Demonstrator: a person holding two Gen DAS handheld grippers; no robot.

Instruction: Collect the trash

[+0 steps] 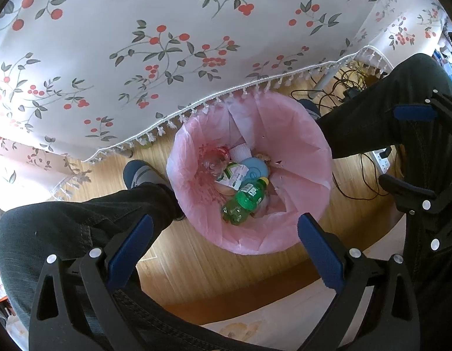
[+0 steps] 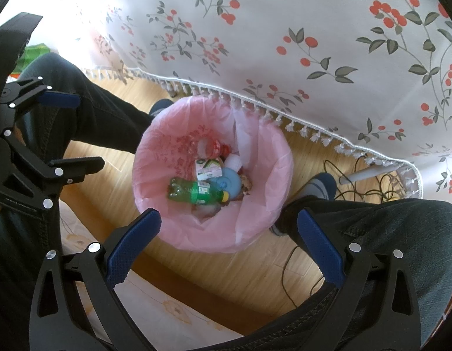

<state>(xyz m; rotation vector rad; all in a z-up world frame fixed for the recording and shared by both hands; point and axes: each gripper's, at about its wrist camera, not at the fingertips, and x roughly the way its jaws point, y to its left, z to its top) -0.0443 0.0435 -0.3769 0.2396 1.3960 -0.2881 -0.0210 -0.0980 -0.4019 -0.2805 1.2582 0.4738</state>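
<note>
A bin lined with a pink bag [image 1: 313,146] [image 2: 272,158] stands on the wooden floor between a person's legs. Inside it lie a green plastic bottle [image 1: 243,201] [image 2: 193,191], a pale blue round lid [image 1: 255,171] [image 2: 229,182], a white and green carton [image 1: 234,175] [image 2: 210,169] and a clear wrapper with red print [image 1: 215,159] [image 2: 210,146]. My left gripper [image 1: 226,218] [image 2: 79,131] hovers open above the bin, holding nothing. My right gripper [image 2: 229,214] [image 1: 401,149] is likewise open and empty, above the bin's near rim.
A white tablecloth with red berries [image 1: 138,44] [image 2: 313,44] hangs with a fringed edge just behind the bin. Legs in dark jeans [image 1: 65,228] [image 2: 386,228] and shoes flank the bin. Cables [image 1: 343,87] [image 2: 372,181] and a power strip [image 1: 382,161] lie on the floor.
</note>
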